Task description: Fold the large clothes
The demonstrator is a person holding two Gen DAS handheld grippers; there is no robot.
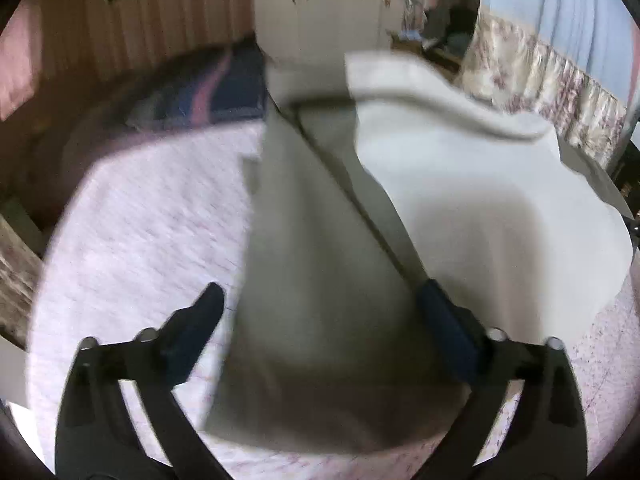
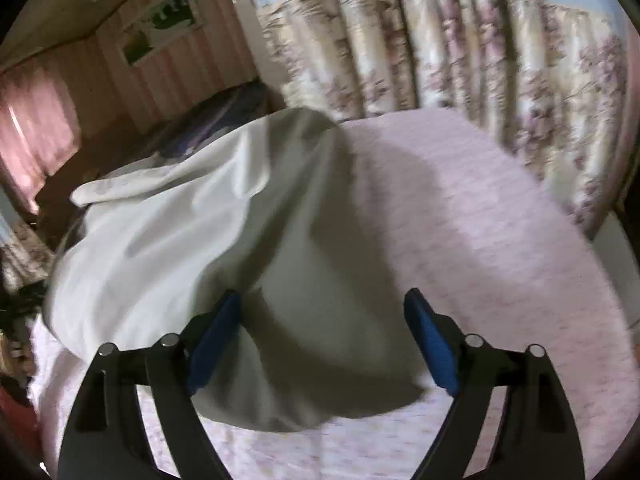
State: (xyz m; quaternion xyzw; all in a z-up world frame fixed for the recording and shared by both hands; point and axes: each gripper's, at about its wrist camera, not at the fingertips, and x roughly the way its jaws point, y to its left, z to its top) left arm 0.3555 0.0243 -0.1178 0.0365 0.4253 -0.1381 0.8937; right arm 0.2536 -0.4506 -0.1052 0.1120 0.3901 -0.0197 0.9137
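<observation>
A large white garment (image 1: 460,200) lies rumpled on a bed with a pale pink cover (image 1: 140,220). In the left wrist view its near part falls between my fingers, with a dark seam running along it. My left gripper (image 1: 320,300) is open, jaws wide, straddling the cloth without pinching it. In the right wrist view the same garment (image 2: 168,240) spreads to the left and a grey shaded lobe reaches between the fingers. My right gripper (image 2: 322,304) is open over that lobe, with the blue pads (image 2: 432,344) apart.
A dark blue and purple blanket (image 1: 200,92) lies at the head of the bed. Floral curtains (image 2: 460,48) hang beyond the bed's far edge. A white floral cabinet (image 1: 320,4) stands behind. Bare pink cover (image 2: 500,220) lies right of the garment.
</observation>
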